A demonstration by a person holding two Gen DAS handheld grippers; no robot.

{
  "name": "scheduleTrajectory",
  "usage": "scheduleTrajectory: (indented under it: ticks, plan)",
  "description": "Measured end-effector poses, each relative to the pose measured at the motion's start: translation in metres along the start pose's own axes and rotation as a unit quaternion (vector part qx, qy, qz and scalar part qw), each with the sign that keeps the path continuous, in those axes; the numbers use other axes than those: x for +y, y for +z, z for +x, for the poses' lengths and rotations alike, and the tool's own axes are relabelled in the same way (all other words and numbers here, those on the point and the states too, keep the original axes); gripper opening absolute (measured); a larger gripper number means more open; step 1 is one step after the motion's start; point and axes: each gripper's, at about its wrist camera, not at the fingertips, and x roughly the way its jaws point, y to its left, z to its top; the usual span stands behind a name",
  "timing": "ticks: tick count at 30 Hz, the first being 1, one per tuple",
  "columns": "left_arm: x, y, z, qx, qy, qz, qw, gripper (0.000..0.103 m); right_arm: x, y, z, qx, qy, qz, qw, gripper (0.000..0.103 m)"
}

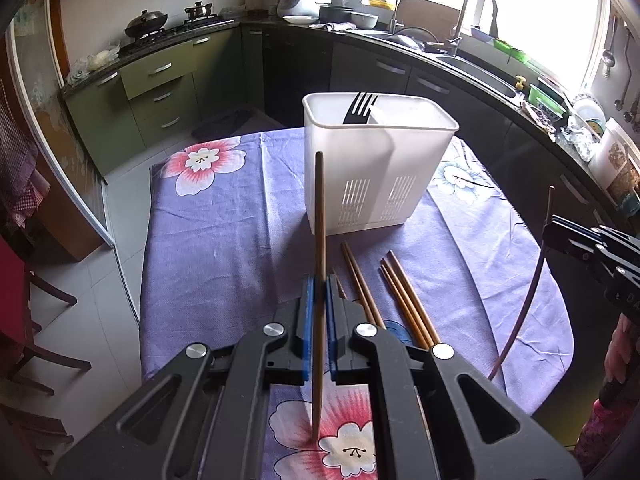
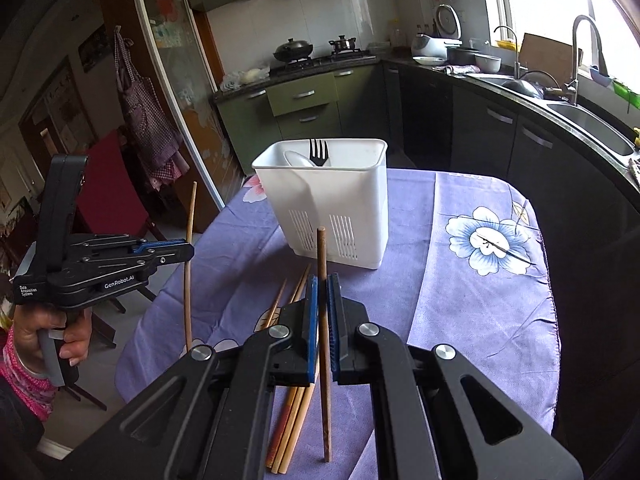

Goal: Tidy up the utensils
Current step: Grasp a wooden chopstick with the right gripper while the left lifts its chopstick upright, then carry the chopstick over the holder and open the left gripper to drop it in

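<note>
A white two-compartment utensil holder [image 1: 376, 168] [image 2: 332, 200] stands on the table with a black fork [image 1: 360, 108] [image 2: 319, 152] and a white spoon [image 2: 298, 158] in it. My left gripper [image 1: 319, 280] is shut on a light wooden chopstick [image 1: 319, 220] held nearly upright above the cloth; that same gripper [image 2: 188, 250] and chopstick [image 2: 189, 264] show at the left of the right wrist view. My right gripper [image 2: 323, 280] is shut on a dark brown chopstick [image 2: 322, 256], also upright; in the left wrist view it [image 1: 550, 232] is at the far right edge with its chopstick [image 1: 532, 292]. Several more chopsticks [image 1: 392, 292] [image 2: 294, 420] lie on the cloth in front of the holder.
The table wears a purple floral cloth [image 1: 224, 224] [image 2: 460, 280]. Kitchen counters with a sink [image 1: 480, 68] and a stove [image 2: 316, 58] run behind. Dark chairs [image 1: 28, 312] stand left of the table. A hand [image 2: 52, 336] in a pink sleeve grips the left tool.
</note>
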Motion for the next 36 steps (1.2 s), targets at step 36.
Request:
scheduleTrajectory:
  ticks: [36]
  plan:
    - [-0.030,0.166,-0.108,-0.150,0.002,0.024,0.9884,0.006,-0.005,0.072,-0.076,-0.079,0.012,-0.017,0.997,0.006]
